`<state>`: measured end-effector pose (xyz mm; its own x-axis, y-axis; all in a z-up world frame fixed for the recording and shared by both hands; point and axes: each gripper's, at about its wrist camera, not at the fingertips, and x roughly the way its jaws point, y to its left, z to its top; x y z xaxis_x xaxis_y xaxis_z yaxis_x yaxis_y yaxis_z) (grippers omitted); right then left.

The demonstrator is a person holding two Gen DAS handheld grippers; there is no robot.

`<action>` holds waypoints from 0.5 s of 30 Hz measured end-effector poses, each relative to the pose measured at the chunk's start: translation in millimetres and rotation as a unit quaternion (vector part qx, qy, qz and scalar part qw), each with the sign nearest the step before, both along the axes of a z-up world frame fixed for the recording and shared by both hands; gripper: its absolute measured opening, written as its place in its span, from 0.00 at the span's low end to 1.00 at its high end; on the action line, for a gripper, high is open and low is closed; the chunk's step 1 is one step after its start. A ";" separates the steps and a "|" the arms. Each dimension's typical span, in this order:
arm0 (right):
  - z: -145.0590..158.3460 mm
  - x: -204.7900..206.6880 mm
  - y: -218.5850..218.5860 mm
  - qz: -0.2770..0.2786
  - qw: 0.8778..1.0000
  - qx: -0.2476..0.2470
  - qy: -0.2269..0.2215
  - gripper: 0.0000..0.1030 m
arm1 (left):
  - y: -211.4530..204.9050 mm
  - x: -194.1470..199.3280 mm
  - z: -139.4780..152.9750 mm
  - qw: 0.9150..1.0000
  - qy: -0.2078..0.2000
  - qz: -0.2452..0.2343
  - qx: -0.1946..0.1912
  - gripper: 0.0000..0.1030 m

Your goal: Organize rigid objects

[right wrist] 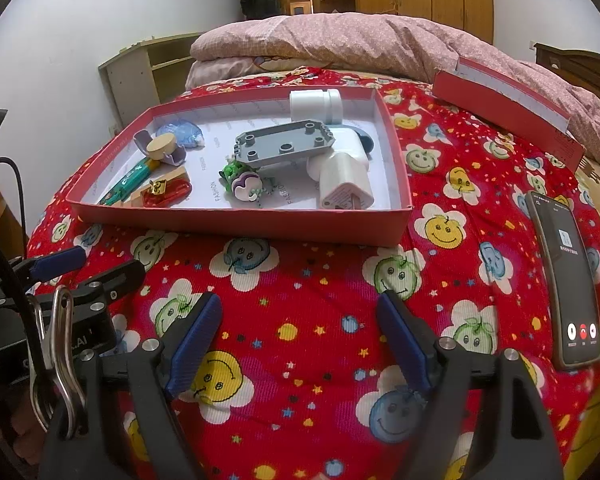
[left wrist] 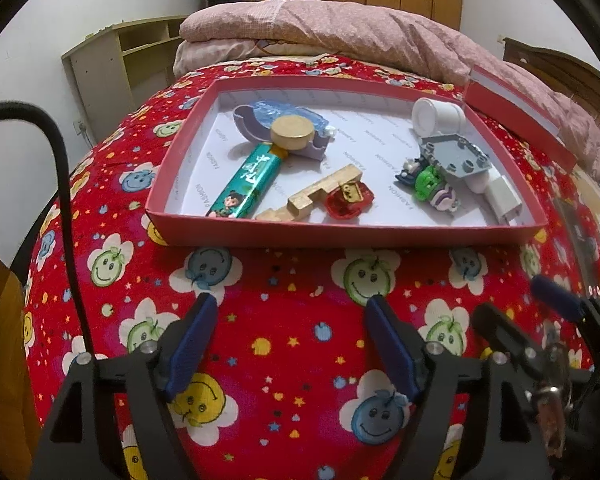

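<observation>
A shallow red box [left wrist: 340, 236] [right wrist: 236, 224] lies on the red patterned bedspread and holds several small rigid objects. Among them are a white jar [left wrist: 438, 114] [right wrist: 315, 105], a grey studded plate [left wrist: 456, 156] [right wrist: 284, 145], a white charger plug [left wrist: 502, 196] [right wrist: 346, 184], a green and purple toy [left wrist: 434, 188] [right wrist: 242, 180], a red toy [left wrist: 350, 200] [right wrist: 166, 194], a teal wrapped bar [left wrist: 248, 184] [right wrist: 128, 182] and a wooden disc [left wrist: 292, 132] [right wrist: 162, 146]. My left gripper [left wrist: 288, 344] is open and empty, in front of the box. My right gripper [right wrist: 300, 340] is open and empty beside it.
A smartphone [right wrist: 564, 280] with a lit call screen lies on the bedspread to the right. The red box lid [left wrist: 516, 108] [right wrist: 508, 104] lies at the back right. A folded pink quilt [right wrist: 340, 44] lies behind the box. A low shelf unit [left wrist: 120, 64] stands at the left wall.
</observation>
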<state>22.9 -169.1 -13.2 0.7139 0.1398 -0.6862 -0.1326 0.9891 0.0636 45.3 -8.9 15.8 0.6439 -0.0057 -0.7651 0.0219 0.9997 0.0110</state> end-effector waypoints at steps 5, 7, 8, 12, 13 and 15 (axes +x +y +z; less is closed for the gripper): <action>-0.1 -0.1 0.0 0.000 1.000 0.000 0.000 0.80 | 1.7 0.5 -0.2 1.000 0.000 0.002 0.001 0.79; -0.1 -0.1 -0.1 0.000 1.000 0.000 0.000 0.80 | 1.6 0.4 -0.3 1.000 0.000 0.002 0.002 0.79; -0.1 -0.1 -0.1 0.000 1.000 0.000 0.000 0.80 | 1.3 0.4 -0.3 1.000 0.000 0.002 0.002 0.79; -0.2 -0.1 -0.1 0.000 1.000 0.000 0.000 0.80 | 1.2 0.3 -0.3 1.000 0.000 0.002 0.002 0.79; -0.3 -0.1 -0.1 0.000 1.000 0.000 -0.001 0.80 | 1.4 0.3 -0.3 1.000 0.001 0.002 0.001 0.79; -0.5 -0.1 0.1 0.000 1.000 0.000 -0.001 0.80 | 1.5 0.2 -0.4 1.000 0.001 0.002 0.001 0.79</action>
